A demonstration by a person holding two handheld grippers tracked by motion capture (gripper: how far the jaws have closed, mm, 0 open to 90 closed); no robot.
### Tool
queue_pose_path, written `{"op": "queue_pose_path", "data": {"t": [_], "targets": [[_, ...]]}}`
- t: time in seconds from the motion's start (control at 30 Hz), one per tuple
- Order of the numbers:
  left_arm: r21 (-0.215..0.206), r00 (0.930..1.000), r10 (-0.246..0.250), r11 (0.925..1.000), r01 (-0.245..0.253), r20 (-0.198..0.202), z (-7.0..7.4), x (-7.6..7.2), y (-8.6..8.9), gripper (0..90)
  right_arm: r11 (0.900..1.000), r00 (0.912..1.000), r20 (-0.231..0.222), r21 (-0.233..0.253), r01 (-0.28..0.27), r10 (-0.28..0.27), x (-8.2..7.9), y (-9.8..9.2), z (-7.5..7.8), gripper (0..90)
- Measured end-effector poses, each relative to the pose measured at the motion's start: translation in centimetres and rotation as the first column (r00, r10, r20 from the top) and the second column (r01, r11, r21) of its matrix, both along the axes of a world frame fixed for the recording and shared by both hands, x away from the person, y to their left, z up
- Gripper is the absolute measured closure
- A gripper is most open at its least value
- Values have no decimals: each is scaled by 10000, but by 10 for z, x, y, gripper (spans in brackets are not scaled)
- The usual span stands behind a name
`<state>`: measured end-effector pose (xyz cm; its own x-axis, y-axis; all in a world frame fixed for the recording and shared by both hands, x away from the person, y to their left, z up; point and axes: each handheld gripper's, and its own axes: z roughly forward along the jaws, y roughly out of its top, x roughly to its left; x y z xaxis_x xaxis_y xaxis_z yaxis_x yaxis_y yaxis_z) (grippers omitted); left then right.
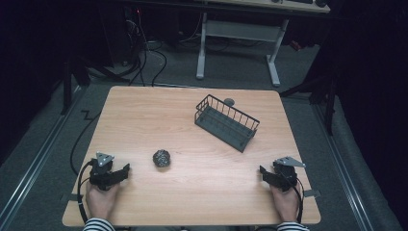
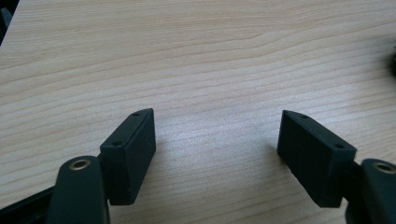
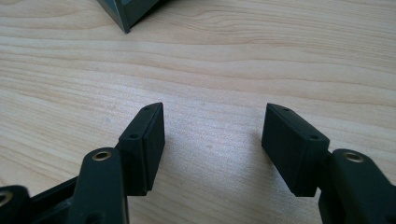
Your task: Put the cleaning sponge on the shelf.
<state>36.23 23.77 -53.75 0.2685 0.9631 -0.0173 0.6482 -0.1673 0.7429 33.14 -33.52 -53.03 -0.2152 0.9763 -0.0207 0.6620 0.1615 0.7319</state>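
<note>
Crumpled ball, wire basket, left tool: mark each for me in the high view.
Crumpled ball [image 1: 162, 158], high view, middle of its wrinkled top.
Wire basket [image 1: 239, 118], high view, on the far long wire wall.
Left tool [image 1: 126, 171], high view, midway between the tips of its open jaws.

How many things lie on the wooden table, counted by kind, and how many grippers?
Crumpled grey foil ball: 1
Dark wire basket: 1
Black two-jaw grippers: 2, left gripper and right gripper, both open
Total: 4
</note>
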Motion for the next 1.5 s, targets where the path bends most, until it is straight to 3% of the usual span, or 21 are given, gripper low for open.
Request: {"op": "queue_pose_path", "data": {"t": [0.9, 0.97, 1.0, 1.27, 1.5], "targets": [[18, 10000, 14, 10000, -14, -28, 0, 0, -1, 265, 10000, 10000, -62, 32, -74, 74, 2, 1, 1, 417], [19, 10000, 17, 10000, -17, -36, 0, 0, -1, 265, 9999, 9998, -170, -127, -90, 88, 5, 2, 3, 437], [17, 10000, 13, 10000, -13, -36, 0, 0, -1, 265, 9997, 9999, -17, -224, -140, 140, 6, 3, 5, 444], [17, 10000, 2, 10000, -2, -44, 0, 0, -2, 261, 9975, 9971, 610, 509, -495, 464, 7, 7, 20, 435], [19, 10000, -4, 10000, 4, -49, 0, 0, -2, 259, 9923, 9968, 678, 1137, -502, 426, 14, 7, 31, 431]]}}
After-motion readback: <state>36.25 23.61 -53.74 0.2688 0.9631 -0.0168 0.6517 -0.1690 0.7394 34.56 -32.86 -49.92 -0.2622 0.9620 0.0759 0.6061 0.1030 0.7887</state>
